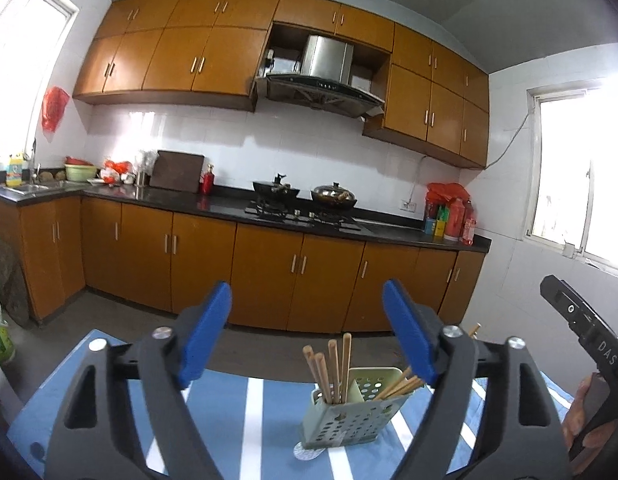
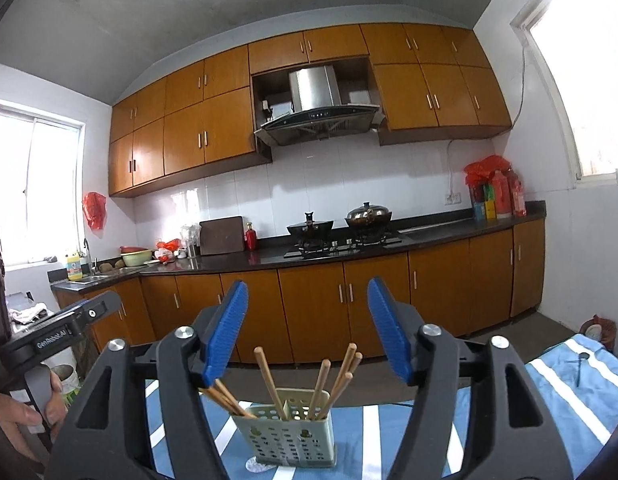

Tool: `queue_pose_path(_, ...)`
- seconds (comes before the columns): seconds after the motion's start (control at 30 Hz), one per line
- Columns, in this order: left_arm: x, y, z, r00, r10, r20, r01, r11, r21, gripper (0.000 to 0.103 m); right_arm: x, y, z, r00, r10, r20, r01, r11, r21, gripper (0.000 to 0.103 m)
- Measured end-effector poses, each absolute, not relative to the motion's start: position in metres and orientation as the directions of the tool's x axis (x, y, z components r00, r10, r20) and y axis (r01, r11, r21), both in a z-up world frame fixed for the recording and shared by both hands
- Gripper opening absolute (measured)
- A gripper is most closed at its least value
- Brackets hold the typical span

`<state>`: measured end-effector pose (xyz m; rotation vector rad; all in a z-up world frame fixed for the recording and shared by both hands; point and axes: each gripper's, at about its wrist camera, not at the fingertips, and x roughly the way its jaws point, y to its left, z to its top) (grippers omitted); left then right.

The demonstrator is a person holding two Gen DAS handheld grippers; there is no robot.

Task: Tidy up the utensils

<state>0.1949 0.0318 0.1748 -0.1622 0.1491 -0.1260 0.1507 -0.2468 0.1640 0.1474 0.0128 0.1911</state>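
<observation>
Both the left gripper [image 1: 307, 334] and right gripper [image 2: 307, 330] stand open and empty. At six o'clock below them, the chopsticks [image 2: 271, 384] sit in the green holder [image 2: 287, 426] on the striped desk [image 1: 237, 412]. The light holder could tip if a gripper knocks a leaning stick.

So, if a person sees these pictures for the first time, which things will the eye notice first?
First the pale green perforated holder full of wooden chopsticks, standing on the blue striped cloth close in front. The left gripper and the right gripper frame it, jaws open and empty. Behind, orange-brown cabinets and two pots on the stove.
</observation>
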Motion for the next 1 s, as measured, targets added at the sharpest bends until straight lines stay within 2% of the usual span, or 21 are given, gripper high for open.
queue_pose_path(0.2, 0.137, 0.032, 0.166, 0.983, -0.126, -0.134, 0.111, 0.987, -0.116, 0.098, 0.112, -0.247, 0.158, 0.984, 0.179, -0.022, -0.174, 0.974, 0.148, 0.085)
queue_pose_path(0.27, 0.118, 0.031, 0.159, 0.984, -0.115, -0.135, 0.102, 0.990, -0.099, 0.099, 0.097, -0.246, 0.152, 0.986, 0.163, -0.030, -0.157, 0.977, 0.142, 0.095)
queue_pose_path(0.37, 0.097, 0.031, 0.145, 0.983, -0.089, -0.158, 0.076, 0.993, -0.085, 0.099, 0.081, -0.247, 0.143, 0.990, 0.137, -0.045, -0.130, 0.983, 0.133, 0.101)
queue_pose_path(0.67, 0.052, 0.031, 0.100, 0.980, -0.017, -0.199, 0.008, 0.999, -0.044, 0.099, 0.051, -0.231, 0.103, 0.988, 0.063, -0.140, -0.056, 0.997, 0.053, 0.101)
queue_pose_path(1.0, 0.026, 0.014, 0.058, 0.974, -0.011, -0.226, 0.021, 0.999, 0.039, 0.099, 0.032, -0.215, 0.056, 0.970, 0.079, -0.230, -0.081, 0.997, 0.002, 0.101)
